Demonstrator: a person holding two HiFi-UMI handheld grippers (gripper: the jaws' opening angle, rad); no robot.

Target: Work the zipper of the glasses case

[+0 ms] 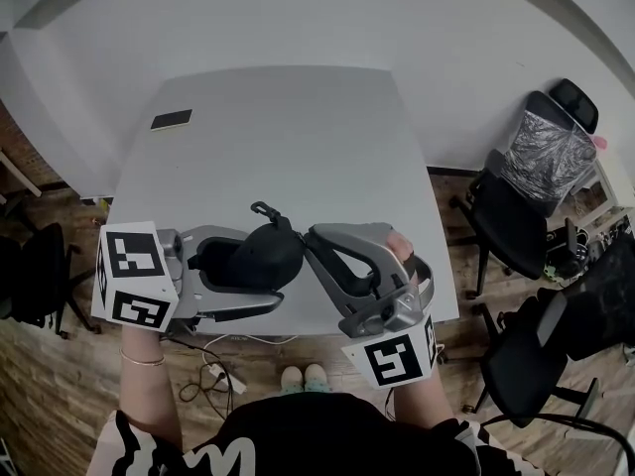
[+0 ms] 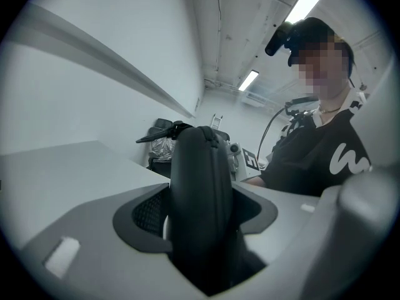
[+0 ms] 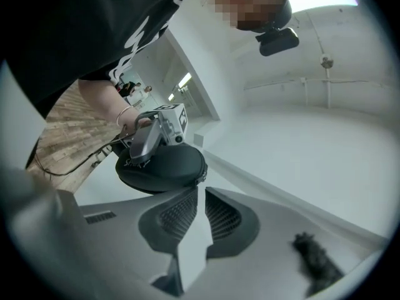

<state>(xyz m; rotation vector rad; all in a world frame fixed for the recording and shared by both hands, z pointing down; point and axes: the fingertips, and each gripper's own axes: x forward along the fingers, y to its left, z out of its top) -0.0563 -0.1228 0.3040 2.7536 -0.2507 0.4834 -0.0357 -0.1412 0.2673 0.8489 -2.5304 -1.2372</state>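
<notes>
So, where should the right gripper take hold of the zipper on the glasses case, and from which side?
Probably at the zipper seam on the free end of the glasses case, where a small slider seems to sit. The left gripper clamps the other end, so the free end faces the right gripper: come straight in, jaws either side of the seam.

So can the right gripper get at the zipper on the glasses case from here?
Probably yes. The left gripper holds the glasses case up, and its zipper faces the right gripper, whose open, empty fingers sit just short of it.
</notes>
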